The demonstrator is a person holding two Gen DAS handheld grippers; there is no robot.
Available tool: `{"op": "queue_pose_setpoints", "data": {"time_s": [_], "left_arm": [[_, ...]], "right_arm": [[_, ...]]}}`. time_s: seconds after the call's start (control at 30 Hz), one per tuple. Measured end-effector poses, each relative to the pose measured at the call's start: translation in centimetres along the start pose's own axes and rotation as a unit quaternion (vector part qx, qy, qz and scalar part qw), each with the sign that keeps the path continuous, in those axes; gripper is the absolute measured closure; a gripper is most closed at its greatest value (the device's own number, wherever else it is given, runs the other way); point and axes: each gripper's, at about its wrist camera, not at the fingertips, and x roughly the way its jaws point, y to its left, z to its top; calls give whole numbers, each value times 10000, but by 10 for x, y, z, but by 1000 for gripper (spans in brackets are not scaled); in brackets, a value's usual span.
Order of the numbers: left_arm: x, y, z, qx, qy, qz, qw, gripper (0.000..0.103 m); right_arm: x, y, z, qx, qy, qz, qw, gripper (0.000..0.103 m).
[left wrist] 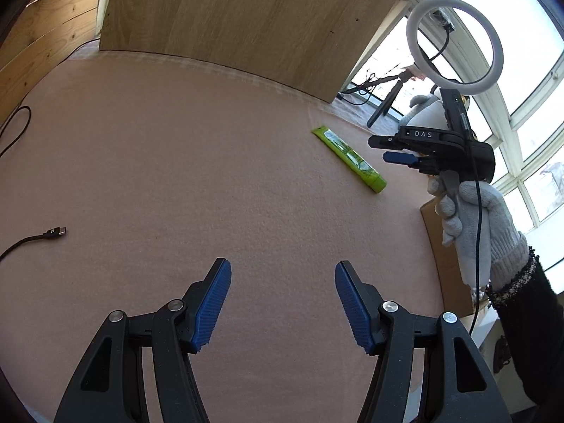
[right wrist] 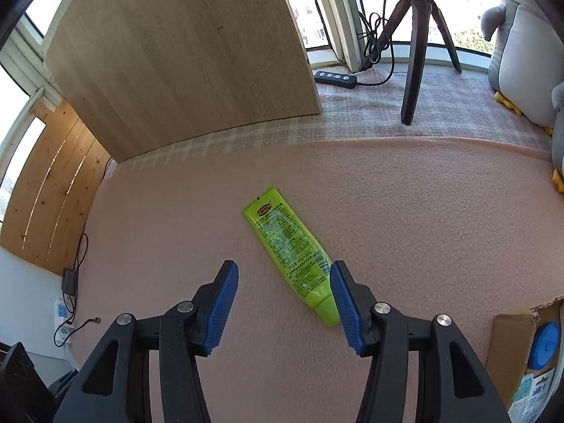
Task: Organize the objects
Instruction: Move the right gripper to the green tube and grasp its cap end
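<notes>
A lime-green tube [right wrist: 294,259] lies flat on the pink felt surface [right wrist: 176,218], its cap end nearest me. Above it hangs my right gripper [right wrist: 283,275], open, with nothing between its blue pads; the right pad [right wrist: 343,303] overlaps the tube's cap end in the picture. In the left wrist view the same tube [left wrist: 349,158] lies far to the right. My left gripper [left wrist: 283,275] stands open and empty over bare felt. The right gripper [left wrist: 391,149], held by a gloved hand [left wrist: 476,222], hovers just right of the tube.
A wooden panel [right wrist: 183,60] stands upright behind the felt. A cardboard box [right wrist: 518,345] with a blue disc sits at the right edge. A tripod [right wrist: 416,46], power strip [right wrist: 335,78], ring light [left wrist: 454,40] and plush toy [right wrist: 521,56] stand beyond. A USB cable [left wrist: 42,237] lies at left.
</notes>
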Motion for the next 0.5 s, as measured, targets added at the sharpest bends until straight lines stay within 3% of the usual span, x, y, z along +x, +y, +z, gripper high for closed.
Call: {"op": "queue_pose_setpoints", "data": {"time_s": [0.33,0.5], "left_arm": [[-3,20,-2,-214,-37,44,9998,38],[3,11,0,-172,0,-13,9999,38]], "right_arm": [[39,-3,5,-55,320,-360,9988,54],[42,-7,0,-48,453,-330,9984,70]]}}
